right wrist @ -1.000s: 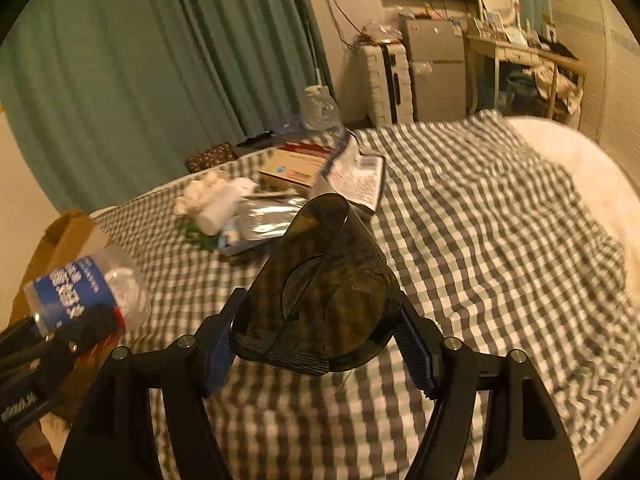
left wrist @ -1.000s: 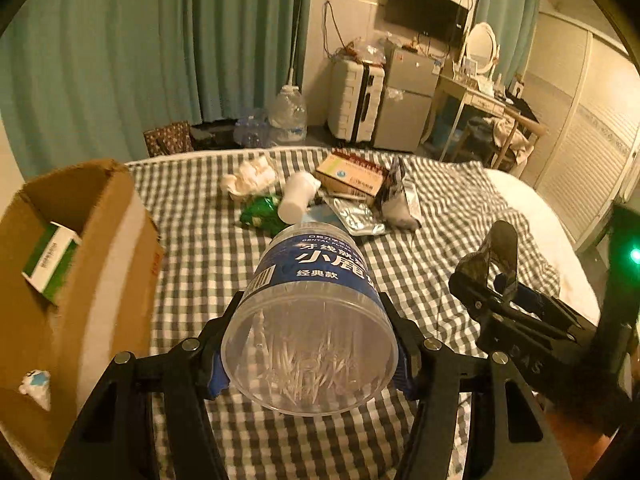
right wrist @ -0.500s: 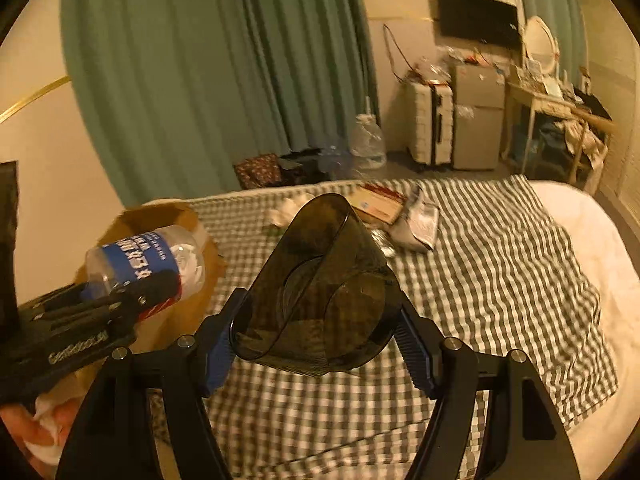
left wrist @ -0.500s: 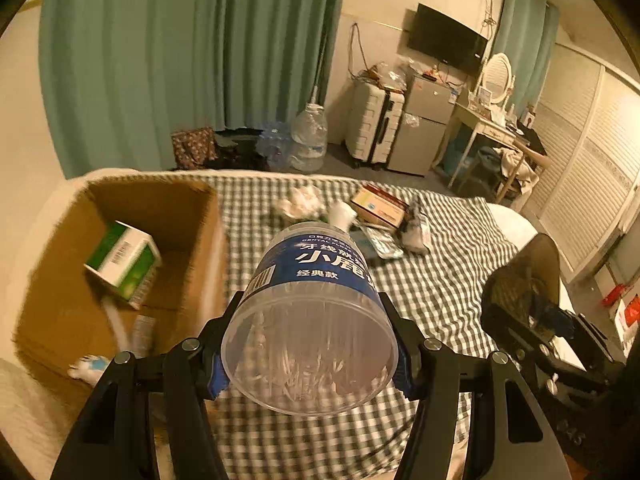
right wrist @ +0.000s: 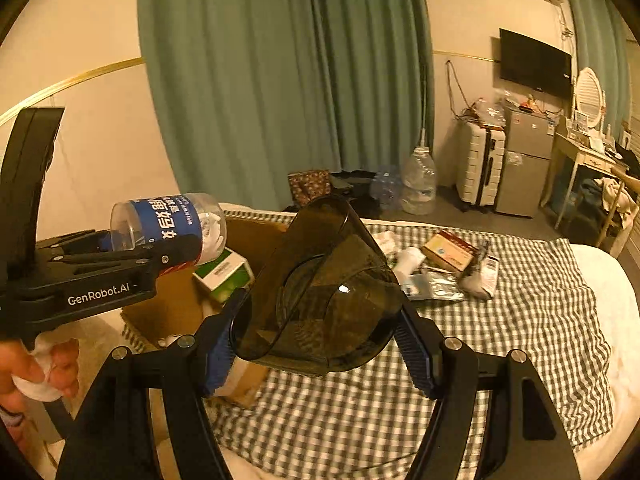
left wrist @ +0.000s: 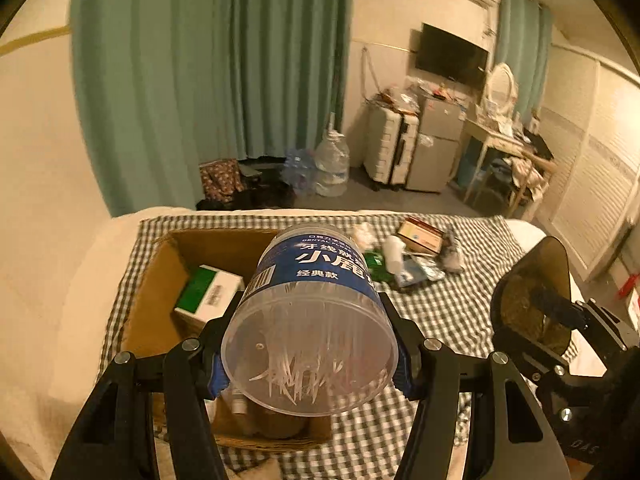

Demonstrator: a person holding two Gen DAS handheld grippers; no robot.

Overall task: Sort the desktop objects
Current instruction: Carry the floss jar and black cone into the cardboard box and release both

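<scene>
Left tongs point(left wrist: 310, 354) clamped on a clear tub of dental floss picks point(left wrist: 316, 300) with a blue label, gripped by its sides near the base and held tilted above the open cardboard box point(left wrist: 160, 280); in the right wrist view the same tub point(right wrist: 168, 224) points toward the box point(right wrist: 172, 308) from the left. Right tongs point(right wrist: 320, 328) clamped on a dark translucent plastic container point(right wrist: 320, 280) — held in the air over the gingham bedspread point(right wrist: 520, 340), to the right of the box. Inside the box lies a green-and-white carton point(left wrist: 208, 292). Farther along the bed, well apart from the box, the unsorted pile — a red-and-tan box point(left wrist: 420, 234), a white bottle point(left wrist: 392, 254), foil packets point(right wrist: 440, 286) and crumpled tissue point(left wrist: 362, 234). Behind the bed: teal curtains point(left wrist: 220, 60), a large water jug point(left wrist: 332, 160), a white suitcase point(left wrist: 390, 142) and a wall-mounted television point(left wrist: 450, 58).
</scene>
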